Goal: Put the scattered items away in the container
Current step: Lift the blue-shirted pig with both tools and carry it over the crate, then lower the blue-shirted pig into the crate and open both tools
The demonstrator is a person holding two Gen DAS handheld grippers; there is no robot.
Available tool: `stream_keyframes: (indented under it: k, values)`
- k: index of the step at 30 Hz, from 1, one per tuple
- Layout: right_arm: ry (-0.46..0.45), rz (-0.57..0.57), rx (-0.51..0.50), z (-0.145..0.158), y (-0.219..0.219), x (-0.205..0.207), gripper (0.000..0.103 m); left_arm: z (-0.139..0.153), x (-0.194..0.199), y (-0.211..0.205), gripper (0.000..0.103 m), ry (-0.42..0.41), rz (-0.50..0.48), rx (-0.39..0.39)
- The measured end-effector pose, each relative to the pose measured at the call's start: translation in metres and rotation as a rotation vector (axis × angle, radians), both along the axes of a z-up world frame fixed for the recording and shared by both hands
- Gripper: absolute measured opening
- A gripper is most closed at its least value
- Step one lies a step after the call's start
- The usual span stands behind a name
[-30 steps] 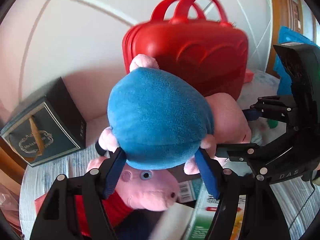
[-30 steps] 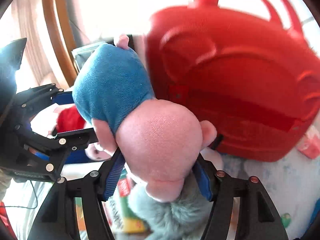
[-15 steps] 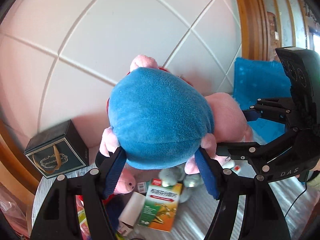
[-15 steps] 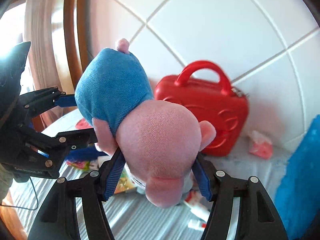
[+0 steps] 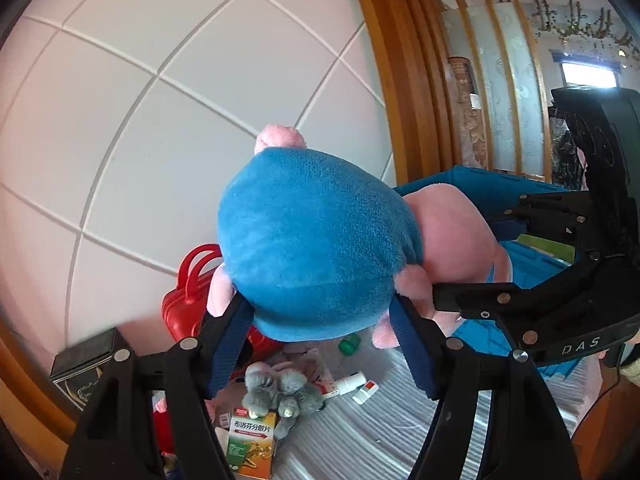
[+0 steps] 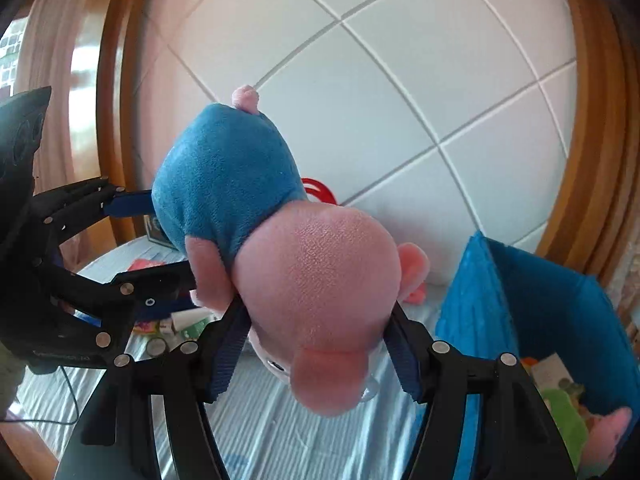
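Both grippers hold one pink pig plush in a blue shirt, high above the bed. My left gripper (image 5: pixel 320 344) is shut on its blue body (image 5: pixel 316 240). My right gripper (image 6: pixel 316 344) is shut on its pink head (image 6: pixel 320 296). The blue container (image 6: pixel 560 312) stands open at the right of the right wrist view, with several items inside; it also shows behind the plush in the left wrist view (image 5: pixel 536 264).
On the striped bed (image 5: pixel 360 420) below lie a grey plush (image 5: pixel 280 392), a green medicine box (image 5: pixel 252 444), small white tubes (image 5: pixel 352 382), a green cap (image 5: pixel 349 345), a red case (image 5: pixel 192 300) and a dark gift box (image 5: pixel 86 368). A white quilted headboard (image 6: pixel 400 100) stands behind.
Both grippers have lifted the plush up and swung it right, away from the red case. The blue container has come into view.
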State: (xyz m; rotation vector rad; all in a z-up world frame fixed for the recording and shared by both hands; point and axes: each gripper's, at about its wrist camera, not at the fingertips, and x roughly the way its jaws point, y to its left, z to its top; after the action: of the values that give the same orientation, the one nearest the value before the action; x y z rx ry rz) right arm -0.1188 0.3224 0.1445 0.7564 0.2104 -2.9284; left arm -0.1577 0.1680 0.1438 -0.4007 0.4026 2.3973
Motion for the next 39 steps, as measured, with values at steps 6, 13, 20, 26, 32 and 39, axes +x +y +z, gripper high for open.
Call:
stream_keyframes:
  k: [6, 13, 20, 26, 32, 39]
  values:
    - [0.034, -0.081, -0.025, 0.021, 0.065, 0.057, 0.065, 0.026, 0.047, 0.068, 0.07, 0.033, -0.085, 0.011]
    - [0.023, -0.143, -0.012, 0.02, 0.179, 0.108, 0.064, 0.029, 0.093, 0.199, 0.069, -0.011, -0.144, 0.02]
    - [-0.127, -0.223, -0.078, -0.019, 0.297, 0.121, 0.048, -0.006, 0.111, 0.328, 0.068, -0.171, -0.168, -0.073]
    - [-0.204, -0.246, -0.161, -0.05, 0.348, 0.129, 0.048, -0.041, 0.105, 0.377, 0.068, -0.239, -0.092, -0.198]
    - [-0.238, -0.252, -0.185, -0.058, 0.371, 0.14, 0.048, -0.042, 0.114, 0.384, 0.068, -0.26, -0.041, -0.199]
    - [-0.221, -0.253, -0.166, -0.05, 0.369, 0.149, 0.057, -0.037, 0.118, 0.38, 0.069, -0.259, 0.015, -0.182]
